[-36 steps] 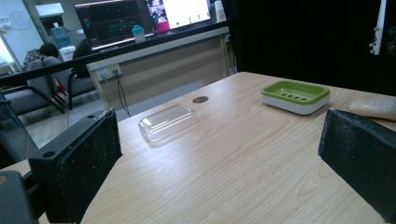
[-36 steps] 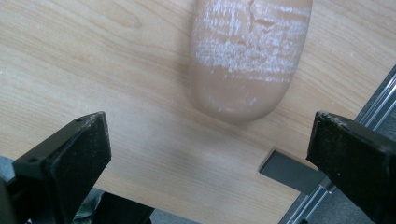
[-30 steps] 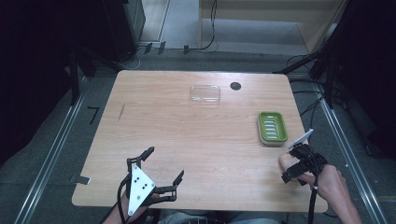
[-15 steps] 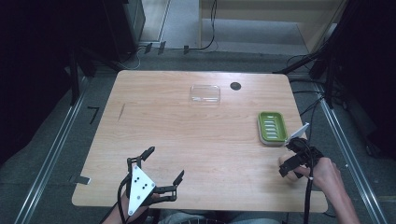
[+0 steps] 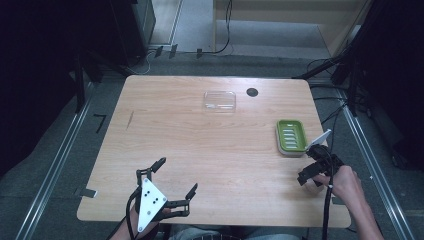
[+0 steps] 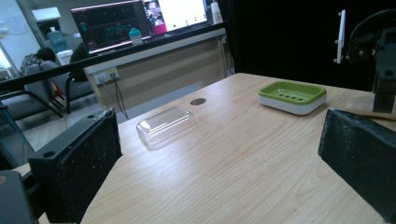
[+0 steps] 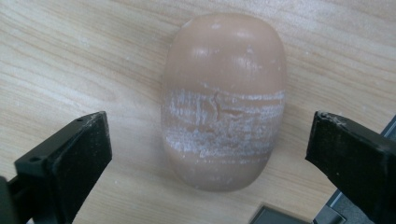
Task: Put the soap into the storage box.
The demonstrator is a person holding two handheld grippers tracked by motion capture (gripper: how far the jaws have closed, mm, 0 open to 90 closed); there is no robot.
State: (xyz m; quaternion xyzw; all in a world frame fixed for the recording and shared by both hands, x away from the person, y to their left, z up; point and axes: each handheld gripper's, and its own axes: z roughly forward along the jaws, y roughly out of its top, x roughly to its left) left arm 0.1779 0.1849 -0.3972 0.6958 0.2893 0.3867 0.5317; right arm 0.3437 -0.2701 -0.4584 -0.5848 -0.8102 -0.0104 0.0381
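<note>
— Right gripper (image 7: 208, 154)?
— My jaws gape either side of the soap bar (image 7: 223, 100), lying untouched near the surface's (image 5: 210, 150) right edge.
— Left gripper (image 5: 175, 181)?
— Jaws wide, empty, near edge

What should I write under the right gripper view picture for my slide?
Open right gripper poised over a tan bar of soap lying on the wooden table.

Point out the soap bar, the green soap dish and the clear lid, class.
soap bar (image 7: 223, 100), right gripper view, middle of its scuffed top.
green soap dish (image 5: 291, 136), high view, its slotted centre.
clear lid (image 6: 166, 125), left gripper view, its flat top.
</note>
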